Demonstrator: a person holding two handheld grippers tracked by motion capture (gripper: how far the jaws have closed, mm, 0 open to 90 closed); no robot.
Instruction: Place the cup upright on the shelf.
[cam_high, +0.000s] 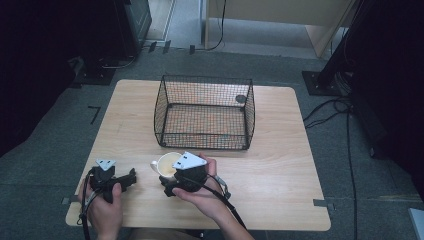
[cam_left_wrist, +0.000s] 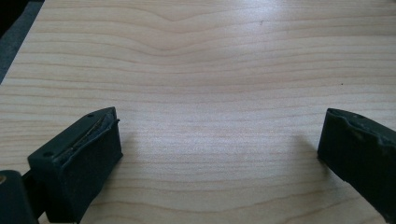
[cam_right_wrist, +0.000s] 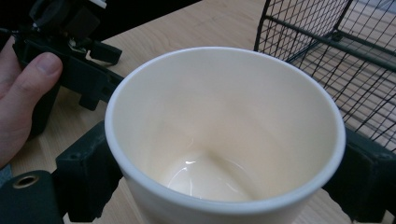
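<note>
mug: cream-white glazed ceramic mug (cam_right_wrist: 224, 135) is standing upright on the pale wood-grain table (cam_high: 280, 175), near the front edge, just in front of the black wire-mesh basket (cam_high: 204, 112); inside looks empty.
right gripper: right gripper (cam_right_wrist: 224, 172) is straddling the mug w/ a black jaw on each side of the wall, below the rim; jaws are sitting against the mug's sides and look clamped on it, tho contact is partly hidden by the rim.
left gripper: left gripper (cam_left_wrist: 219, 154) is resting low over bare table to the mug's left, jaws spread wide apart, nothing betw. them.
handle: small loop (cam_high: 154, 164) is poking out on the mug's left in the high view.
handling (judgement): prob. stiff, fairly heavy for its size, glaze slippery, chips or breaks if dropped or knocked on the wire.
grip pt (judgement): across the body under the rim, as now; firm squeeze, keeping it upright.
basket: open-topped, looks empty, well clear of both grippers.
</note>
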